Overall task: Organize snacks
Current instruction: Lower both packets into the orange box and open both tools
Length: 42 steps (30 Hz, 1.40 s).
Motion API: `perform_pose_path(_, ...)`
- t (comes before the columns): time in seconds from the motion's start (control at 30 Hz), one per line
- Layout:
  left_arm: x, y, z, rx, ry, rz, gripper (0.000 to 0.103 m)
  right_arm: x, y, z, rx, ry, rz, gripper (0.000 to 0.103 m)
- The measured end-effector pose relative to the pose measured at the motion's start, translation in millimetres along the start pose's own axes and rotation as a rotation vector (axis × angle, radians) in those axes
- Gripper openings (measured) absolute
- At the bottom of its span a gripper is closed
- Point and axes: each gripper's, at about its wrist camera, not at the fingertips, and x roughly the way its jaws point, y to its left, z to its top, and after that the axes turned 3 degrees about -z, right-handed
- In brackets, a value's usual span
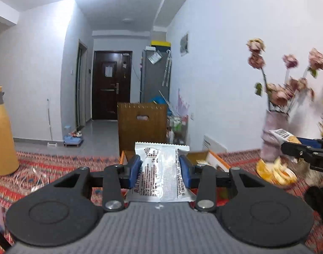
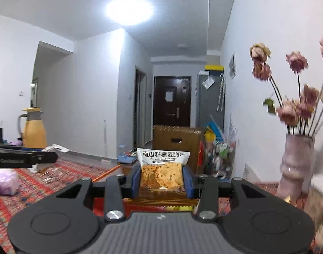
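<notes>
A glossy, crinkled foil snack packet (image 1: pixel 161 165) is seen. The tablecloth (image 1: pixel 55 169) is woven, patterned cloth. The vase (image 2: pixel 294 165) is made of frosted, ribbed glass.

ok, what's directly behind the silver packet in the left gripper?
Behind the silver packet, clamped in the left gripper, an open cardboard box on the patterned cloth, then a wooden chair back. The box's contents are mostly covered.

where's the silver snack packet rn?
Left wrist view, centre: the silver packet is clamped between the left gripper jaws, held above the patterned tablecloth, with the open cardboard box just behind it.
</notes>
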Motion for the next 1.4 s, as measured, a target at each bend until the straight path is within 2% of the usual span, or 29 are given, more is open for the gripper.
perform_pose_path(0.17,51.8,13.4,18.6,-0.033,-0.007,-0.011,0.041,64.0,-17.6,9.8,0.048,0.000,0.000,0.040)
perform_pose_path(0.27,91.3,21.4,20.5,-0.059,0.021,-0.015,0.041,107.2,-26.6,0.3,0.110,0.035,0.019,0.040)
perform_pose_path(0.33,118.9,25.1,15.9,-0.055,0.045,-0.002,0.041,137.2,-28.7,-11.0,0.114,0.057,-0.004,0.040)
perform_pose_path(0.43,155.3,33.4,2.6,-0.062,0.089,0.043,0.041,179.8,-28.3,-33.5,0.095,0.098,-0.055,0.040)
perform_pose_path(0.6,206.7,49.3,-38.6,-0.080,0.199,0.054,0.041,221.9,-26.0,-73.4,0.075,0.202,-0.083,0.040)
perform_pose_path(0.7,219.8,54.4,-57.0,-0.047,0.242,0.056,0.041,233.1,-21.2,-88.2,0.050,0.248,-0.086,0.040)
perform_pose_path(0.83,230.3,61.0,-75.7,-0.060,0.309,0.033,0.040,245.4,-19.3,-95.3,0.031,0.293,-0.098,0.041)
perform_pose_path(0.9,229.3,57.0,-79.4,-0.029,0.295,0.051,0.046,248.9,-19.7,-97.1,0.028,0.302,-0.113,0.042)
perform_pose_path(0.97,229.5,55.7,-80.3,-0.033,0.297,0.021,0.067,246.4,-19.7,-95.9,0.032,0.290,-0.104,0.062)
perform_pose_path(1.0,229.1,55.4,-80.1,-0.043,0.298,0.002,0.072,247.1,-18.8,-95.1,0.034,0.290,-0.099,0.078)
perform_pose_path(1.03,227.4,54.1,-80.7,-0.043,0.293,-0.010,0.078,247.6,-17.3,-95.4,0.035,0.287,-0.074,0.086)
perform_pose_path(1.07,225.5,49.4,-79.1,-0.035,0.290,-0.006,0.081,248.4,-15.1,-95.9,0.031,0.292,-0.072,0.086)
perform_pose_path(1.23,227.4,42.4,-75.3,-0.010,0.286,0.006,0.082,251.8,-5.6,-98.7,-0.021,0.299,-0.096,0.087)
perform_pose_path(1.3,228.0,43.4,-73.6,-0.024,0.285,-0.002,0.085,250.8,-7.3,-97.0,-0.002,0.293,-0.094,0.087)
perform_pose_path(1.33,226.9,43.9,-72.3,-0.029,0.278,0.007,0.091,249.3,-8.2,-95.3,0.006,0.285,-0.096,0.087)
perform_pose_path(1.4,223.1,46.5,-69.0,-0.040,0.259,0.030,0.094,244.9,-10.0,-90.7,0.020,0.268,-0.098,0.088)
